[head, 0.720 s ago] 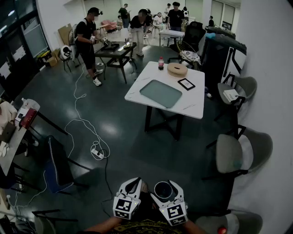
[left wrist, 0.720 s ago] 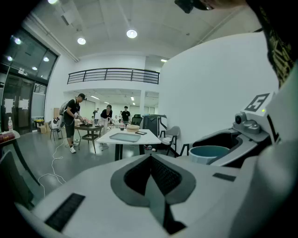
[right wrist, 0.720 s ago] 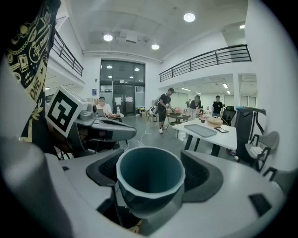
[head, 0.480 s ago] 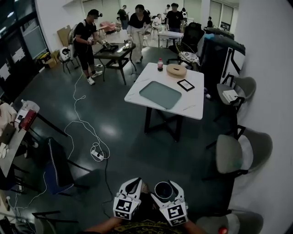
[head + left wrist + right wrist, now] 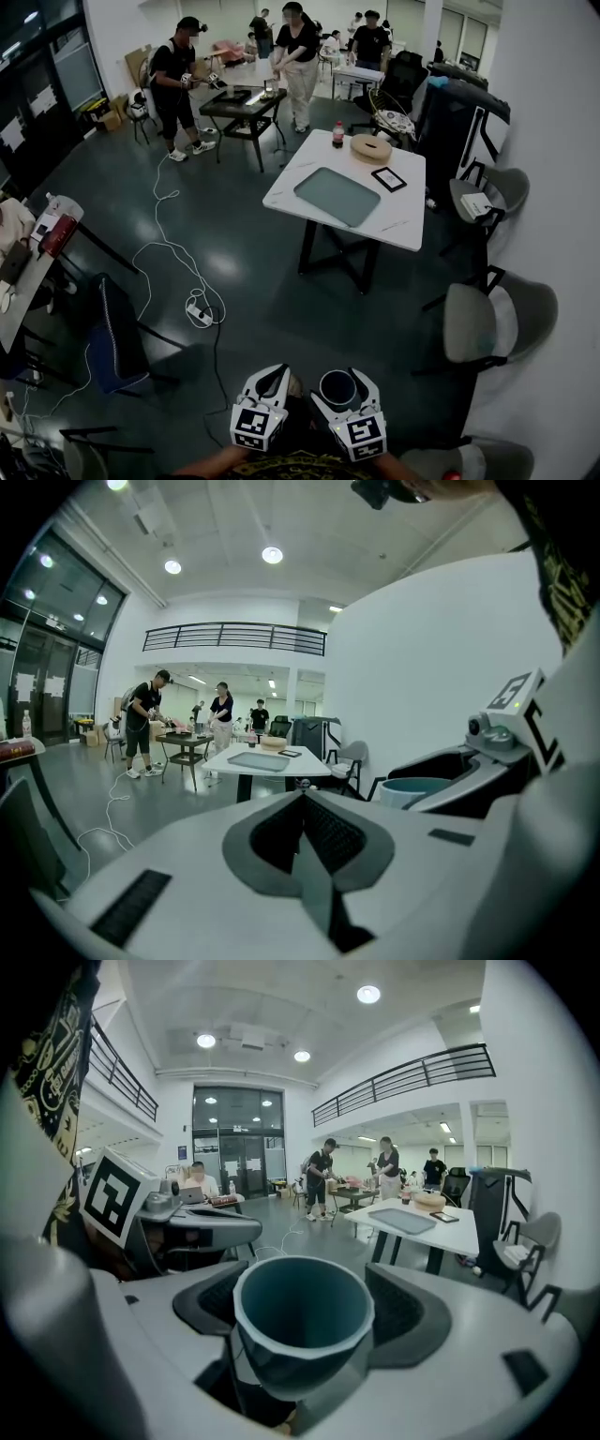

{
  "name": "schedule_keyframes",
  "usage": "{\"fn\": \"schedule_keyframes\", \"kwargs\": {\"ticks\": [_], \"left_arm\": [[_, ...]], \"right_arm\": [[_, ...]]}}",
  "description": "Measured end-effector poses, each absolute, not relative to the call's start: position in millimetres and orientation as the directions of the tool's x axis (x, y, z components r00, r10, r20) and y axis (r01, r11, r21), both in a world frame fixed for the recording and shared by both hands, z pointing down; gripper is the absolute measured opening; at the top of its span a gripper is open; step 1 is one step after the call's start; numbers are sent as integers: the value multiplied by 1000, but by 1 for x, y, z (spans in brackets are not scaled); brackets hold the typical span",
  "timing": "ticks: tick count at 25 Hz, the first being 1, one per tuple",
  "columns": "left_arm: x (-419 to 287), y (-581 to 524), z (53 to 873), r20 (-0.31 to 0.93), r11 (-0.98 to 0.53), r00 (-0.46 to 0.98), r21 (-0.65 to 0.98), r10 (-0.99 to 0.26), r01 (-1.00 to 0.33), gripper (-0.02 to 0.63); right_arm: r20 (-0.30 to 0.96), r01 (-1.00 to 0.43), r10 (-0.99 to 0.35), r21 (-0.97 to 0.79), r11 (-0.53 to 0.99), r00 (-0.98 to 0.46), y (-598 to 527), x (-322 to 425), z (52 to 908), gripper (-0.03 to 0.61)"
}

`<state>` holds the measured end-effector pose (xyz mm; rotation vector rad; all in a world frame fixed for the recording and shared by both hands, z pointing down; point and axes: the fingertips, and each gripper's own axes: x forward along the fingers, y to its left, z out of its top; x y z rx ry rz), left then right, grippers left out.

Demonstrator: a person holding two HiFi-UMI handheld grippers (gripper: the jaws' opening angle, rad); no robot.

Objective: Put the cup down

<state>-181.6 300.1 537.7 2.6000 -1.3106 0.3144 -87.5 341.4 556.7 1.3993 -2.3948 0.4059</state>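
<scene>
A dark teal cup (image 5: 337, 388) stands upright between the jaws of my right gripper (image 5: 341, 394), held low in front of me above the floor. In the right gripper view the cup (image 5: 302, 1321) fills the gap between both pads, its open mouth up and nothing visible inside. My left gripper (image 5: 273, 380) is just to its left, jaws shut on nothing; in the left gripper view its fingertips (image 5: 302, 803) meet. The cup (image 5: 412, 787) shows there at the right. A white table (image 5: 394, 202) stands several steps ahead.
The table carries a grey tray (image 5: 336, 195), a round wooden box (image 5: 370, 146), a bottle (image 5: 337, 134) and a small black frame (image 5: 388, 178). Grey chairs (image 5: 487, 319) line the right wall. A white cable (image 5: 169, 253) runs over the floor at left. People stand at a far table (image 5: 239, 98).
The view has shifted slightly, and the white table now sits a bit more to the right. The people at the back have moved. Both grippers and the cup keep their places.
</scene>
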Motion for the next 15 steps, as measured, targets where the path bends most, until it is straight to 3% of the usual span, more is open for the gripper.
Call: {"fn": "schedule_keyframes", "kwargs": {"ticks": [15], "left_arm": [[-204, 260, 538, 273, -554, 567, 130, -777, -822, 11]], "right_arm": [[434, -890, -790, -69, 450, -433, 293, -100, 542, 391]]}}
